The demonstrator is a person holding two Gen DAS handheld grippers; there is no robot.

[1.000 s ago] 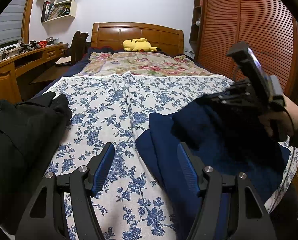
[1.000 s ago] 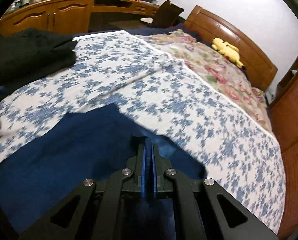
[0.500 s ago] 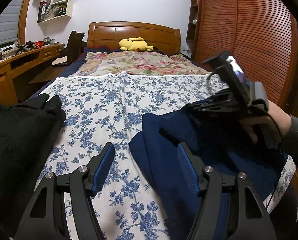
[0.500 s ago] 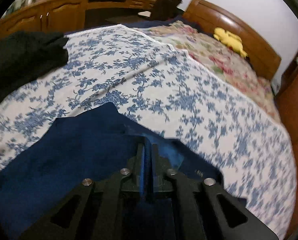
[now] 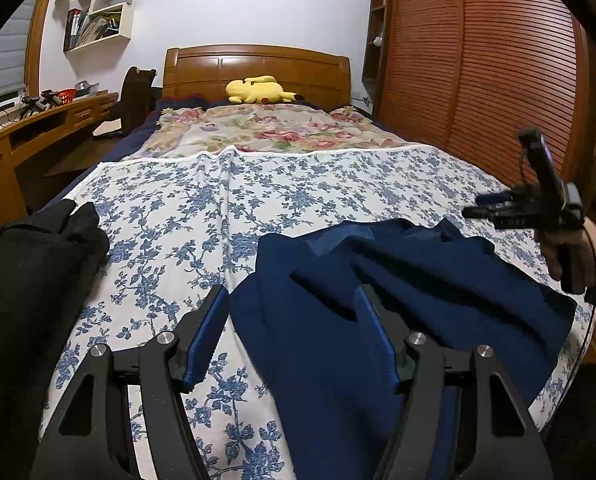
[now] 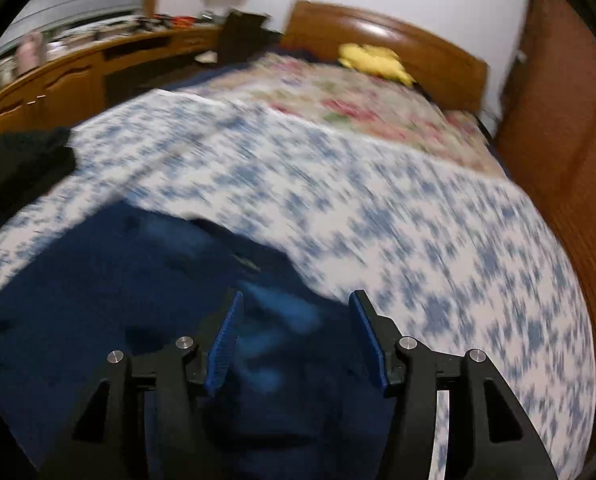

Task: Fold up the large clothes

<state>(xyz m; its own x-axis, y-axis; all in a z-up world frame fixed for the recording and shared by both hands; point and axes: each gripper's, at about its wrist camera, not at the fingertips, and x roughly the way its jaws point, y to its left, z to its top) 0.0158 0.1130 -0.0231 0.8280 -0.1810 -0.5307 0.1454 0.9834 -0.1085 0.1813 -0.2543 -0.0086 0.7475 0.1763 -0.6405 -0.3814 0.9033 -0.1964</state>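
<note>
No legible text, label, brand or number anywhere. Binders on the wall shelf carry spine markings, too small to read. Right gripper body shows faint pale marks in left wrist view, blurred, can't make out. Right wrist view smeared by motion; nothing readable there either.

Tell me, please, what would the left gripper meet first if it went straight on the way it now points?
Most likely the navy garment on the floral bedspread. The left gripper is open and angled down, with the garment's left edge between its fingers; depth is hard to judge, so it might touch the bedspread beside it.
</note>
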